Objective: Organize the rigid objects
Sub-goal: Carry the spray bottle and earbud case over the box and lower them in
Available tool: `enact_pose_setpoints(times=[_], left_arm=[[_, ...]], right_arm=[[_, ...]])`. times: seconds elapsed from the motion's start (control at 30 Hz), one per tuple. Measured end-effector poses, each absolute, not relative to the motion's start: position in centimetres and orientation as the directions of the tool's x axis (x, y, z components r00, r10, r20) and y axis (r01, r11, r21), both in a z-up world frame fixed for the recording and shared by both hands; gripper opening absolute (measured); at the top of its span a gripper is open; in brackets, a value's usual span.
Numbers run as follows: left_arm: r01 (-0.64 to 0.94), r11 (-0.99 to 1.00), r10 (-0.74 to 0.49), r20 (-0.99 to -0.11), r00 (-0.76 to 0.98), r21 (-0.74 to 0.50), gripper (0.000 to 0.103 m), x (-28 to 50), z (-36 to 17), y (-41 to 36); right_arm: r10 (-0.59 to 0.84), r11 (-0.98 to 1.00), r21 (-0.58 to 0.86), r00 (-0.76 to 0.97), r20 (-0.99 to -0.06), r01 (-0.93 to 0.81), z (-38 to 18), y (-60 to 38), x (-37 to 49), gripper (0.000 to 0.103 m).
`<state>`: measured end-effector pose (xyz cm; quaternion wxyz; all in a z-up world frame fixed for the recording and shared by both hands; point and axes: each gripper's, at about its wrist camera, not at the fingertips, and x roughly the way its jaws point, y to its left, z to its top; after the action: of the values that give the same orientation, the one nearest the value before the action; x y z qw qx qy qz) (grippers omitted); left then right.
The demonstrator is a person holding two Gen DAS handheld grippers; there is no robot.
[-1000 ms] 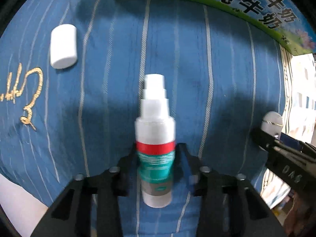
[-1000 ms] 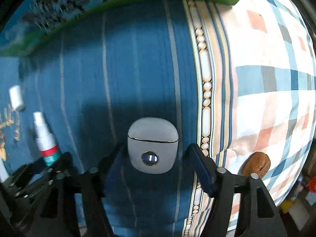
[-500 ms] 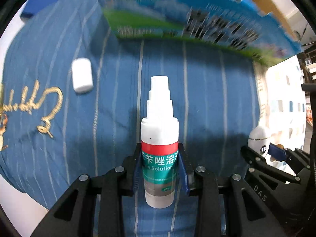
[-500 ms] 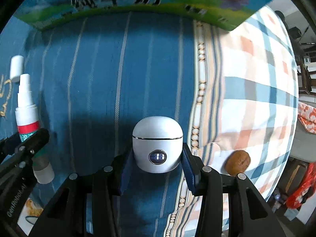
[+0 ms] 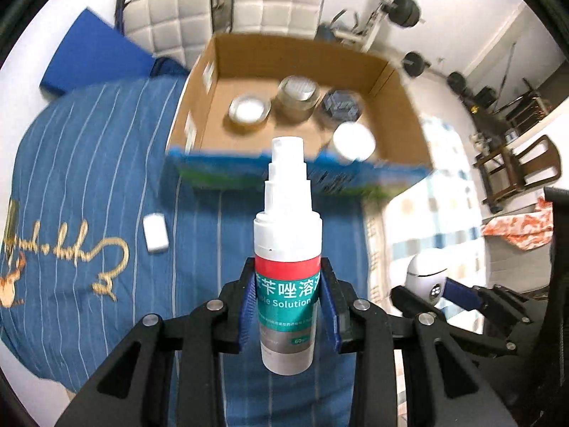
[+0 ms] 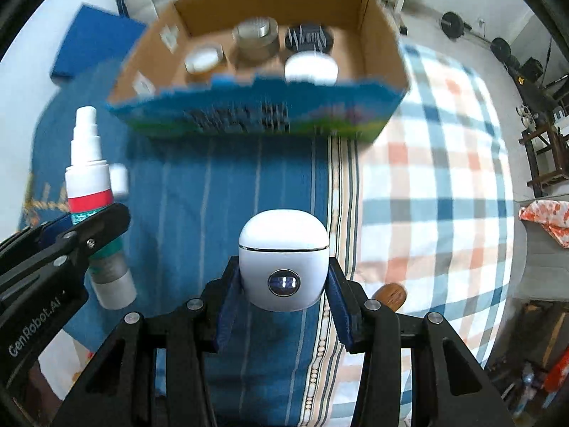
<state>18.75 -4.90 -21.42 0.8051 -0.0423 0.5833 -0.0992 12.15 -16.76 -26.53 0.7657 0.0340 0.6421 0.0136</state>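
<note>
My left gripper [image 5: 287, 306] is shut on a white spray bottle [image 5: 287, 249] with a red band and teal label, held upright above the blue striped bedding. My right gripper [image 6: 283, 286] is shut on a white earbud case [image 6: 283, 259] with a dark round button, also lifted. The bottle also shows in the right wrist view [image 6: 94, 206], and the case shows in the left wrist view [image 5: 426, 274]. An open cardboard box [image 5: 402, 106] stands ahead in both views [image 6: 380, 28] and holds jars and lidded tubs.
A small white cap [image 5: 155, 227] lies on the blue cloth left of the bottle. A brown walnut-like object [image 6: 391, 293] lies on the plaid sheet at the right. White chairs [image 5: 170, 21] and exercise gear stand behind the box.
Both grippers have risen from the bed with their objects. The view now looks over the box's front wall into its inside.
</note>
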Motion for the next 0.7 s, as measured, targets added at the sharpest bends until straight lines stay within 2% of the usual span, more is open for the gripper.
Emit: enact_pose_setpoints(times=[0.3, 0.53, 0.7], left_arm=[[0.157, 0.968, -0.243, -0.883, 0.402, -0.195, 0.030, 26.2, -15.0, -6.3], [0.156, 0.969, -0.237, -0.889, 0.392, -0.189, 0.030, 32.7, -14.9, -7.2], [0.146, 0.972, -0.225, -0.913, 0.339, -0.186, 0.030, 36.8, -17.5, -8.1]], right_arm=[[0.132, 0.988, 0.149, 0.324, -0.937, 0.028, -18.5, -18.0, 18.4, 0.048], [0.126, 0.986, 0.157, 0.381, -0.916, 0.050, -18.6, -21.7, 26.1, 0.048], [0.102, 0.991, 0.126, 0.365, -0.926, 0.044, -20.1, -22.9, 31.1, 0.048]])
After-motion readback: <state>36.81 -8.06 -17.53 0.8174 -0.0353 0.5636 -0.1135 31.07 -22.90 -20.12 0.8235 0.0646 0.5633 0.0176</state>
